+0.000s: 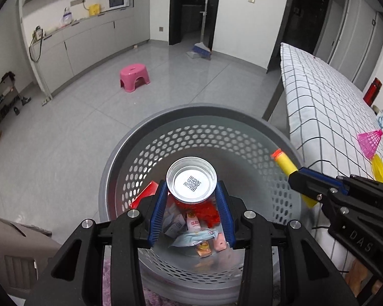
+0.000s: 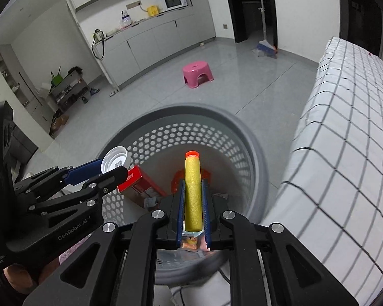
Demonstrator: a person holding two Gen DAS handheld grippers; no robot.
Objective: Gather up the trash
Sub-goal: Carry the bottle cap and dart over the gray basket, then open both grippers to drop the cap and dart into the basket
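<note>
Fingers: left gripper (image 1: 191, 199) grasping lid (image 1: 191, 182), right gripper (image 2: 193, 188) clenched on foam dart (image 2: 193, 191); both over bin (image 1: 120, 158). Next, prob.: release.

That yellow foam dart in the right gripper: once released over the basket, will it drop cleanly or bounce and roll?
The foam dart looks soft and very light, so it may bounce a little. The right gripper clamps its sides lengthwise. Its round body would probably roll on bare floor, but the basket already holds wrappers that should stop it.
</note>
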